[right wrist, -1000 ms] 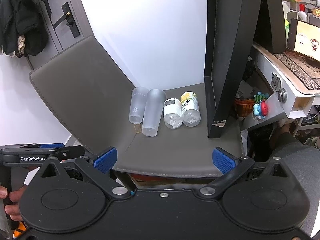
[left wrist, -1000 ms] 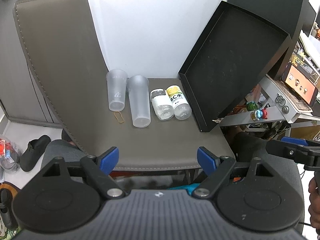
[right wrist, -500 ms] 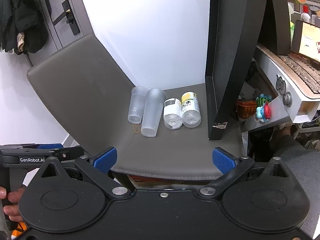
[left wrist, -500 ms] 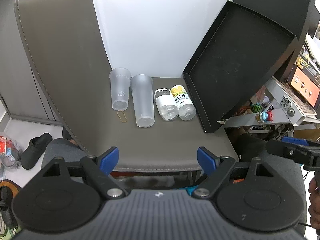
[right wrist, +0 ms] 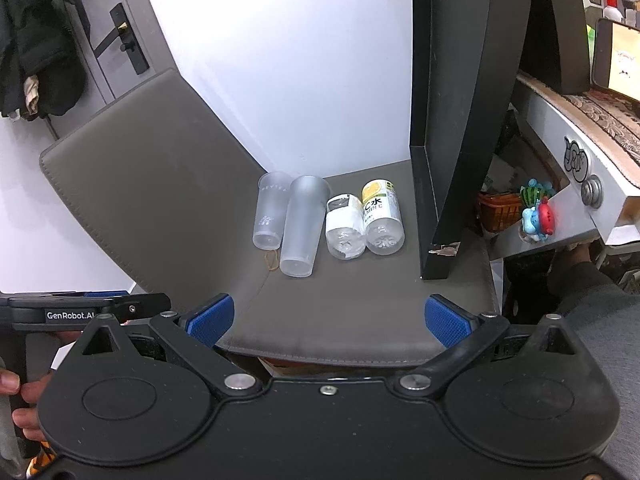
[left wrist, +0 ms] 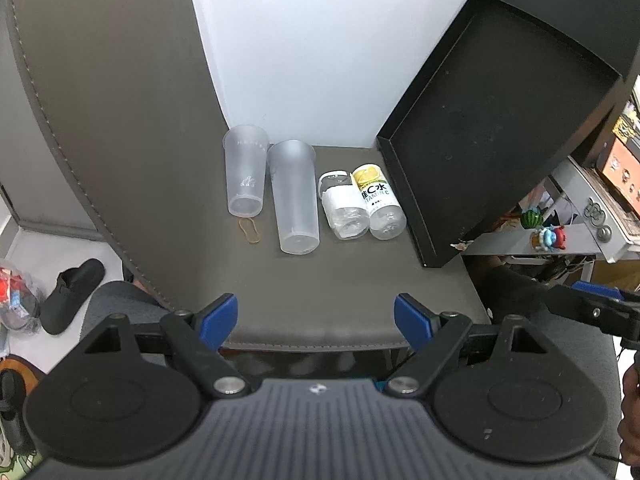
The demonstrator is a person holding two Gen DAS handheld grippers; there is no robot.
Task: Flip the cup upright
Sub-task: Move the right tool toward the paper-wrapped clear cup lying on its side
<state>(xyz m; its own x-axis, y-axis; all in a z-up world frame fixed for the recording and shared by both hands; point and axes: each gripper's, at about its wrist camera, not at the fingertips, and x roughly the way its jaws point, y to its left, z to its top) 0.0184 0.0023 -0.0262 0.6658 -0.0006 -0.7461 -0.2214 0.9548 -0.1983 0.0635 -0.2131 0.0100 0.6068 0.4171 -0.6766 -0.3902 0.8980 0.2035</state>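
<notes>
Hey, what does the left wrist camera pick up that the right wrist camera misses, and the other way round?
Only the left wrist view shows a black shoe on the floor. Only the right wrist view shows a door handle and hanging dark clothes. Both show two cups and two bottles lying on the grey mat, a rubber band, the leaning black tray, and each other's gripper: right gripper, left gripper.

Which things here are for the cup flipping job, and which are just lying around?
For the job:
- shorter clear cup, lying on its side
- taller frosted cup, lying on its side
- left gripper and right gripper, both open and empty

Just lying about:
- two bottles
- rubber band
- black tray
</notes>
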